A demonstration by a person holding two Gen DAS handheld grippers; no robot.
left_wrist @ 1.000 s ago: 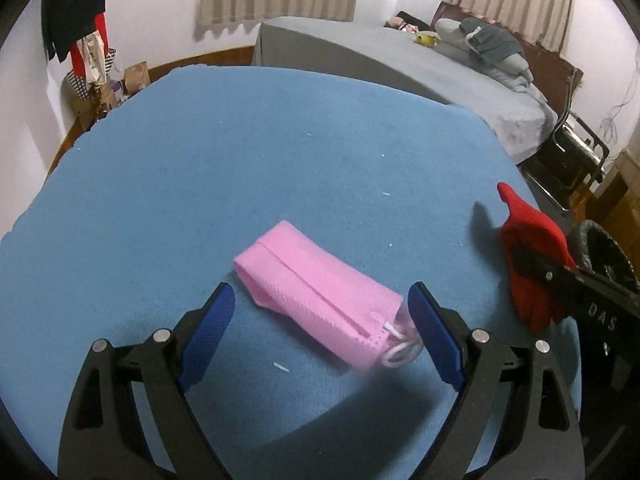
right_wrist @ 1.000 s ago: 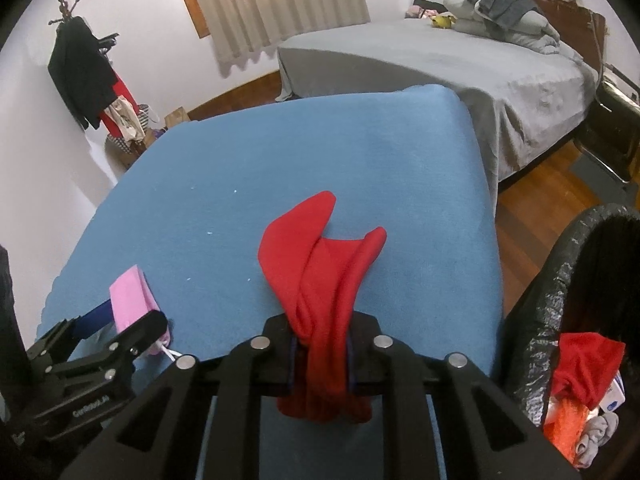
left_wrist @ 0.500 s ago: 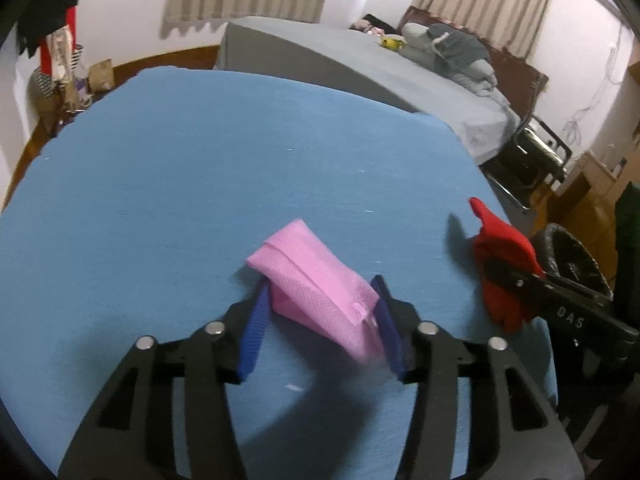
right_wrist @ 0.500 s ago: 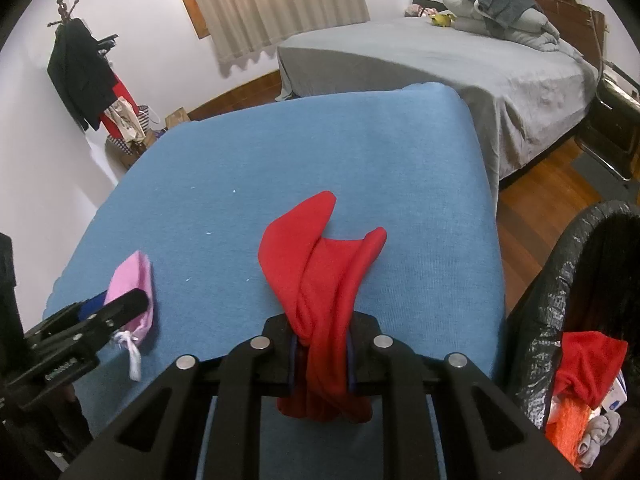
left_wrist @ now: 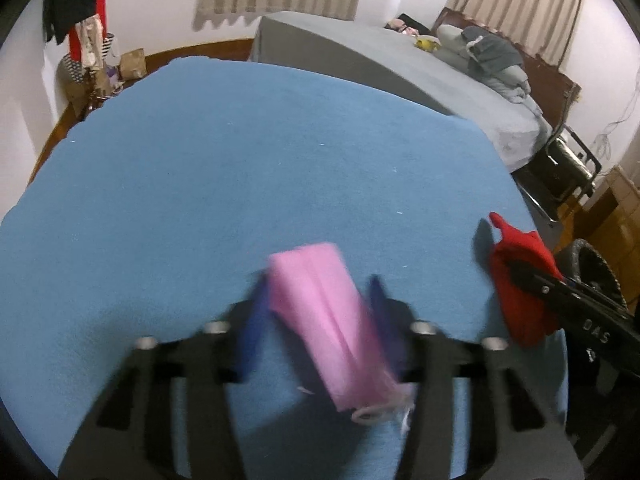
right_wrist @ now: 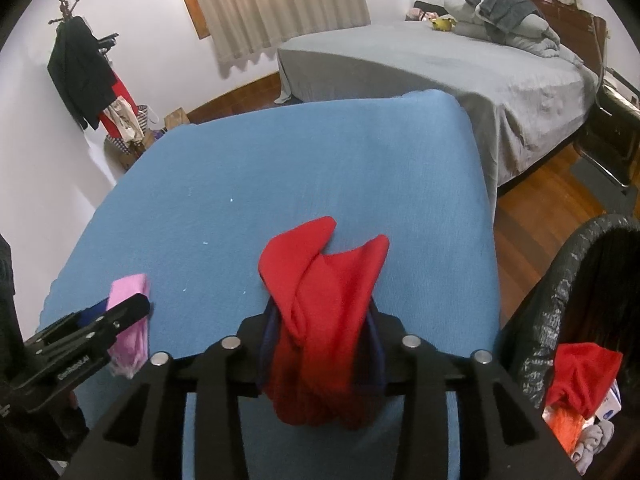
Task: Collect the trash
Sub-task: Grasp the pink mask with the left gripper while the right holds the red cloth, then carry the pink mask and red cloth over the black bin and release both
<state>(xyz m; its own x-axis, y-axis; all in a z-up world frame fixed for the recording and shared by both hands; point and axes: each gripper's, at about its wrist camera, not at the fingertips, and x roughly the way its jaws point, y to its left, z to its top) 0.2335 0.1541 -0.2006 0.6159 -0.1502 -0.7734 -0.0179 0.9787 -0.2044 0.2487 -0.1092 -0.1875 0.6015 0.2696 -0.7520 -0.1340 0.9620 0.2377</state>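
Mask (left_wrist: 332,320) pinched in left tool (left_wrist: 320,312), closing; right tool (right_wrist: 320,344) loosening, cloth (right_wrist: 324,300) between.

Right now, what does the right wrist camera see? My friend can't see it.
The right hand-held gripper has a red cloth between its fingers over a blue tabletop; its jaws have just been opening. A black trash bag sits right; the left hand-held gripper has a pink mask.

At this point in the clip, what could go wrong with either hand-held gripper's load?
1. The right hand-held gripper has just been opening around the red cloth, over the blue table rather than the bin; it may miss.
2. The left hand-held gripper has just been closing on the pink mask, which sits askew and could slip.
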